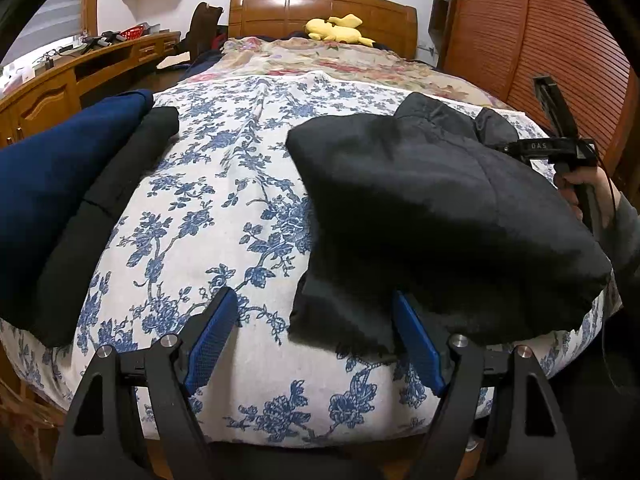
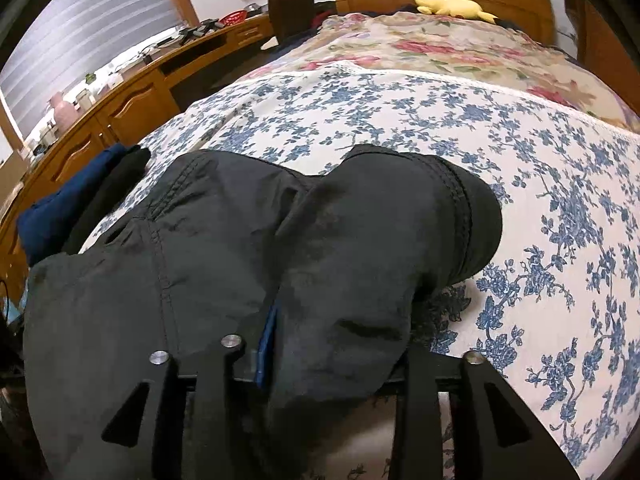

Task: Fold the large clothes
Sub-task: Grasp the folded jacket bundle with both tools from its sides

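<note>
A large black garment [image 1: 432,216] lies partly folded on the blue-flowered bed cover [image 1: 224,200]. My left gripper [image 1: 316,340] is open, its blue pads [image 1: 212,340] spread wide just above the cover at the garment's near left corner, holding nothing. In the right wrist view the black garment [image 2: 248,264] bulges up between the jaws and hides the fingertips of my right gripper [image 2: 332,344]; only one blue pad [image 2: 269,344] shows. The right gripper also shows in the left wrist view [image 1: 552,148], at the garment's far right side, held by a hand.
A folded navy garment [image 1: 52,184] and a folded black one [image 1: 108,200] lie stacked at the bed's left edge. A yellow plush toy [image 1: 338,30] sits by the wooden headboard [image 1: 320,8]. A wooden desk [image 1: 80,76] runs along the left; a wardrobe [image 1: 532,40] stands on the right.
</note>
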Demonstrator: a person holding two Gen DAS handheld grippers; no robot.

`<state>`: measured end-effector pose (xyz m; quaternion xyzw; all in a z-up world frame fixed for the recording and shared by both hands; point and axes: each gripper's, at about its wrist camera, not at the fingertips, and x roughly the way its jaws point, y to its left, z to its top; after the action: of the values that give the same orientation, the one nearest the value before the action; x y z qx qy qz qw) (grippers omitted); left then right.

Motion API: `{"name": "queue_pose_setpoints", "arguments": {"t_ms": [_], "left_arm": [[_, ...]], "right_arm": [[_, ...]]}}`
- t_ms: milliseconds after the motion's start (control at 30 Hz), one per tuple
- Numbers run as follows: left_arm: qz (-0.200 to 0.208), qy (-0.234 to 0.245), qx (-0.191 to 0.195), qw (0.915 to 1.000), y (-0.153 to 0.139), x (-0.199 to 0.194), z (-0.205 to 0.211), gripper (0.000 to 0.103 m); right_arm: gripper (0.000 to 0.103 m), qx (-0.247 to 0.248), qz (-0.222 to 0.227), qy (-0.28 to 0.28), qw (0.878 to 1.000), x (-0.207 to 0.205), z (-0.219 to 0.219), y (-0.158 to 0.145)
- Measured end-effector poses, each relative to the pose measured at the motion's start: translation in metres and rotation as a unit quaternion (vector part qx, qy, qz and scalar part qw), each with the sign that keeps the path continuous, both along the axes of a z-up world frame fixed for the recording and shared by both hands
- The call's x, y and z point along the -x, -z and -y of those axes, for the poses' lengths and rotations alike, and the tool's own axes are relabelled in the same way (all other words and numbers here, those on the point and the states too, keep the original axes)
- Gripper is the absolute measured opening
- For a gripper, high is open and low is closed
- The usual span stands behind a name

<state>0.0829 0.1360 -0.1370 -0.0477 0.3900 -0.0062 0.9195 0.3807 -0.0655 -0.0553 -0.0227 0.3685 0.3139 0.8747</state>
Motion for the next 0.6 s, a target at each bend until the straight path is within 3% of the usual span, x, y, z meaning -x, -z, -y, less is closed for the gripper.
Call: {"name": "queue_pose_setpoints", "arguments": {"t_ms": [233, 333, 467, 600], "left_arm": [[0.001, 0.004, 0.01, 0.9999, 0.003, -0.001, 0.004, 0.077], [0.005, 0.023, 0.023, 0.9995, 0.004, -0.001, 0.01, 0.055], [0.014, 0.034, 0.03, 0.9989, 0.003, -0.001, 0.012, 0.037], [0.021, 0.053, 0.059, 0.9966, 0.004, 0.0, 0.008, 0.024]], "right_arm": [[0.05, -0.014, -0.006, 0.008, 1.0, 0.005, 0.002, 0.01], [0.05, -0.02, -0.012, 0.008, 1.0, 0.007, 0.002, 0.009], [0.035, -0.011, 0.012, 0.01, 1.0, 0.016, -0.001, 0.004], [0.028, 0.007, 0.054, 0.018, 0.998, 0.033, -0.006, 0.001]]}}
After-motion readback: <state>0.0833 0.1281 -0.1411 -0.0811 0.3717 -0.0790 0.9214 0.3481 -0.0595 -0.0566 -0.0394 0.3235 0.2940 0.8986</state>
